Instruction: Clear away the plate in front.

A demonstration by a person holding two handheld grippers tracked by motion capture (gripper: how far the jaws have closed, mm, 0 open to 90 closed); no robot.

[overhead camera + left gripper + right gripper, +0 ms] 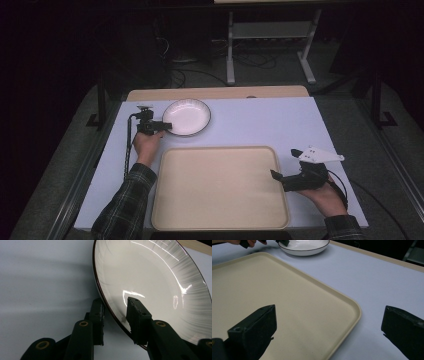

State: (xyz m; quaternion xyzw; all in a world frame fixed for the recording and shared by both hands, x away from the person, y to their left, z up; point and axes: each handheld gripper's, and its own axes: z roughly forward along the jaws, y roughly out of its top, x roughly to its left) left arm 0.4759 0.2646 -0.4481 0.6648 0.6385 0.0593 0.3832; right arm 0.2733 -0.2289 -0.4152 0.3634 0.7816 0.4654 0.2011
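White plate at the table's far-left, rim between the left gripper's jaws.

Near edge: beige rectangular tray (220, 187), matte, rounded corners, bare; right gripper (282, 180) beside its right rim, jaws released wide. Farther, toward the far-left corner: round glossy plate (187, 116), dark-edged, bare; left gripper (116, 315) grasping its rim, one jaw inside, one outside. Pale grey table (280, 125); dark room beyond.

No words, labels, brand marks, numbers or signs can be read on anything in the high view or in either of the two gripper views.
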